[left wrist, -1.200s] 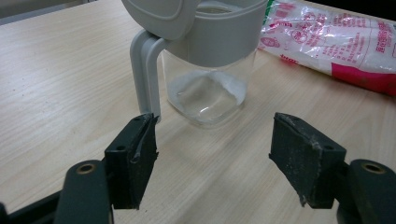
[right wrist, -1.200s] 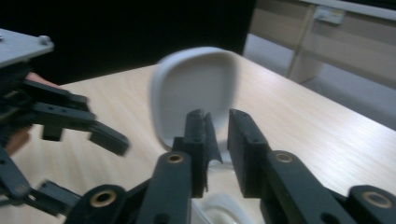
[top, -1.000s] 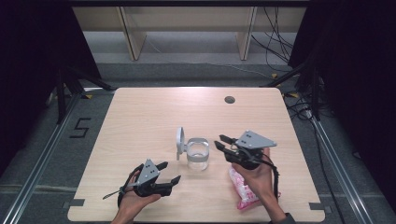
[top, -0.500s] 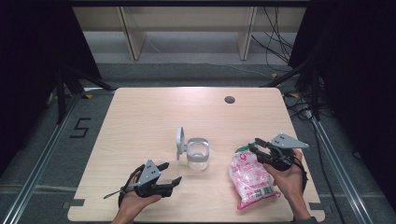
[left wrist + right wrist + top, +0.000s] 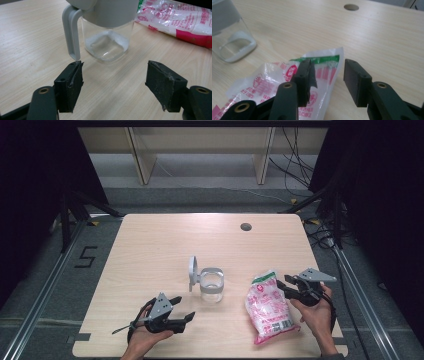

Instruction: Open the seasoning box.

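the pink and white bag (image 5: 269,307) lies flat on the wooden surface (image 5: 165,245) at the near right, its green-edged top corner pointing away from the person; the right gripper (image 5: 292,287) sits just beside that top edge, held in the right hand (image 5: 317,312); in the right gripper view its jaws stand apart, having just been opening, with the bag's top corner (image 5: 322,65) lying below and between them and neither pad pressing on it, so the bag is released; the clear jar (image 5: 211,285) with a grey collar and a raised grey lid stands upright near the middle, left of the bag and apart from it; the left gripper (image 5: 182,316) rests low at the near left in the left hand (image 5: 145,335), jaws spread wide and holding nothing, aimed at the jar (image 5: 107,37), which stands just beyond its pads without touching them.
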Demonstrator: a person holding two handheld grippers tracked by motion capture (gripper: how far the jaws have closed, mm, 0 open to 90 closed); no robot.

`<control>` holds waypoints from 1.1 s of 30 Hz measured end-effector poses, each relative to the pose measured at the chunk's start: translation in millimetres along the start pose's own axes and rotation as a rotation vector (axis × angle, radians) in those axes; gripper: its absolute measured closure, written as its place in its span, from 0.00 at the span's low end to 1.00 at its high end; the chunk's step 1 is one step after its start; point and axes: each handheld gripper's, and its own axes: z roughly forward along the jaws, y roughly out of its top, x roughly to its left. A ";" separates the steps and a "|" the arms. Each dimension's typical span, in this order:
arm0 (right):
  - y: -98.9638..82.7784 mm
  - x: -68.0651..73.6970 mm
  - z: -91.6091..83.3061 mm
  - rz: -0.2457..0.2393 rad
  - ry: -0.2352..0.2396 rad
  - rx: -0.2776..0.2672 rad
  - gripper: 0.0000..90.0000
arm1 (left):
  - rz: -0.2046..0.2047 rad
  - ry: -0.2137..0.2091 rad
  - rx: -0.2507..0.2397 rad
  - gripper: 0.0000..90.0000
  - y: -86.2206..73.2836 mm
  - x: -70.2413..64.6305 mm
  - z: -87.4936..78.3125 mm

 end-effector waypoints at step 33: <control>-14.2 -6.6 28.2 0.027 0.065 0.129 0.70 | 0.022 -0.001 0.017 0.32 -2.1 -1.6 2.6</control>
